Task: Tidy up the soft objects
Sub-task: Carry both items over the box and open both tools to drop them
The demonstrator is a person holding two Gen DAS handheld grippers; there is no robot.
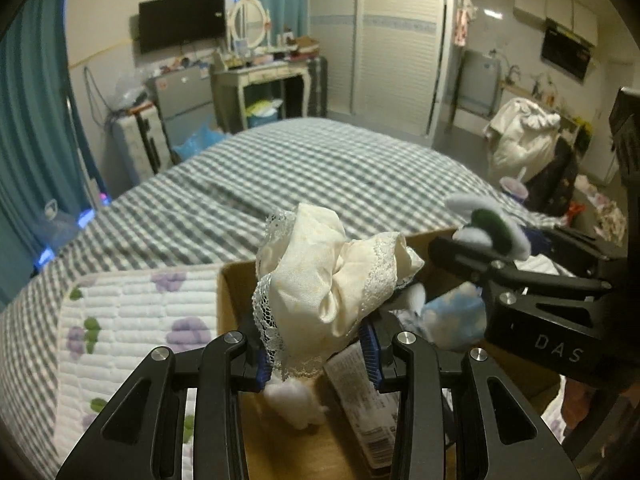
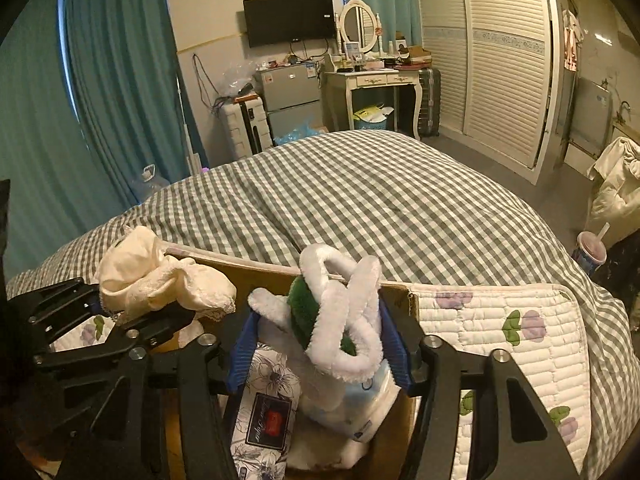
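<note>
Left gripper (image 1: 316, 356) fingers pinch cream lace cloth (image 1: 332, 280) over cardboard box (image 1: 232, 300), ready to drop. Right gripper (image 2: 320, 354) fingers clamp white-green plush (image 2: 340, 312) above same box.

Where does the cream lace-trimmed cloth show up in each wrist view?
Left wrist: the cream lace-trimmed cloth sits centre frame, clamped in the left gripper above the cardboard box.
Right wrist: the same cloth is at the left, with the left gripper beside it.
Shared landmark: the wall-mounted TV beyond the bed.
</note>
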